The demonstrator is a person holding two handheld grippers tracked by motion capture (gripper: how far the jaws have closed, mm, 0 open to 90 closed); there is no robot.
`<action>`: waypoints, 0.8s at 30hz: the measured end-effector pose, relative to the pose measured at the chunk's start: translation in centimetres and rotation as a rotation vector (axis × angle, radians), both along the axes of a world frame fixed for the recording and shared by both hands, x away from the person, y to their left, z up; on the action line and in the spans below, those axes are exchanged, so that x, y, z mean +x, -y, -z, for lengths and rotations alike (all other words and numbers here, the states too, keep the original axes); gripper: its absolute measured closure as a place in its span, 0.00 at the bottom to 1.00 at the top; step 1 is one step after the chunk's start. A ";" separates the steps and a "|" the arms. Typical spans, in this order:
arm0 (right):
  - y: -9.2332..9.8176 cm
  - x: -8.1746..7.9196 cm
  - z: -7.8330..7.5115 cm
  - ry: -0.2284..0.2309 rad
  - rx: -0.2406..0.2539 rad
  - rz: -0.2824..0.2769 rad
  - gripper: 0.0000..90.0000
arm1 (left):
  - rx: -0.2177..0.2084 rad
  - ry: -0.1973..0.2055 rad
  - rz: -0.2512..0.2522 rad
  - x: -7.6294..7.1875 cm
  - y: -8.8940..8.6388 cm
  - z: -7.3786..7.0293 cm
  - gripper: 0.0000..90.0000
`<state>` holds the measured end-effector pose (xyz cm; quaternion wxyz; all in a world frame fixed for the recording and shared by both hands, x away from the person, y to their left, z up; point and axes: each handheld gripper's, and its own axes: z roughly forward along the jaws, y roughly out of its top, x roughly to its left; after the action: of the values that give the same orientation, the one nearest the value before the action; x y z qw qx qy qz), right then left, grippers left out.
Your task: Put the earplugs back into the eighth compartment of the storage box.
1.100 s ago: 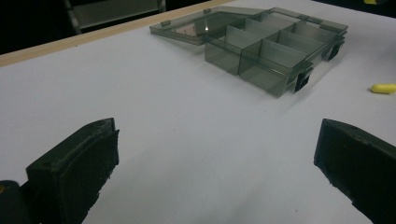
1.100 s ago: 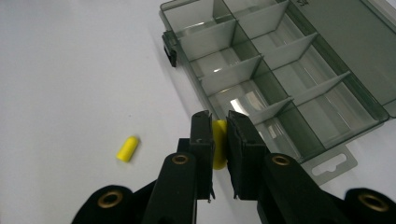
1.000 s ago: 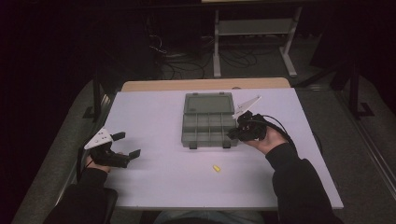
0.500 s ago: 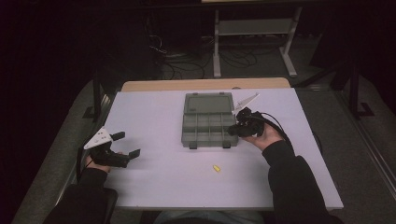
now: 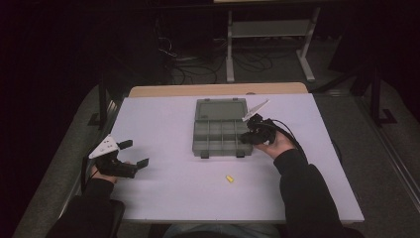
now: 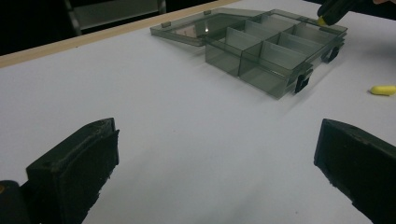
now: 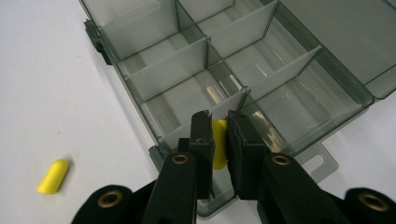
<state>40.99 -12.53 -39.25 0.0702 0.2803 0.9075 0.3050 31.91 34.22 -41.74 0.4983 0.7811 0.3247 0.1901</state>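
A clear grey compartment box (image 5: 218, 133) lies open in the middle of the white table, its lid (image 5: 220, 108) flat behind it. My right gripper (image 5: 246, 139) hangs over the box's right front corner, shut on a small yellow earplug (image 7: 219, 143); the right gripper view has the plug pinched between the pads just above a corner compartment (image 7: 196, 109). A second yellow earplug (image 5: 230, 178) lies loose on the table in front of the box, also seen as earplug (image 7: 53, 176) and earplug (image 6: 383, 90). My left gripper (image 5: 133, 153) rests open at the table's left edge, nothing between its pads (image 6: 79, 163).
The box (image 6: 266, 46) has several empty compartments with thin dividers. The table's front edge (image 5: 237, 218) runs close to the person's sleeves. A wooden strip (image 5: 218, 90) borders the far side, with a metal stand (image 5: 267, 39) and cables on the dark floor beyond.
My right gripper has moved a little left and down toward the box's right front corner, still holding the earplug. The left gripper has stayed put.
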 end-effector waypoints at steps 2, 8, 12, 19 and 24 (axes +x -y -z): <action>-0.2 0.1 0.2 -0.002 -0.011 0.001 0.88 | 0.000 0.000 0.000 0.0 0.0 0.0 0.00; -0.5 -0.2 0.3 0.005 -0.021 0.008 0.75 | -0.001 0.000 0.000 0.0 0.0 0.0 0.00; -0.8 -1.1 -0.4 0.025 -0.013 -0.006 0.67 | 0.001 0.001 0.001 0.0 0.0 0.0 0.00; -1.5 -2.6 -1.4 0.054 -0.014 -0.008 0.36 | 0.002 0.000 0.002 0.0 0.0 0.0 0.00; -1.6 -3.5 -1.6 0.070 -0.004 0.018 0.19 | 0.003 0.003 0.001 0.0 0.0 0.0 0.00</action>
<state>37.53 -10.92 -37.61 0.1054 0.2775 0.9024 0.3123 31.88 34.22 -41.71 0.4976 0.7818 0.3234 0.1914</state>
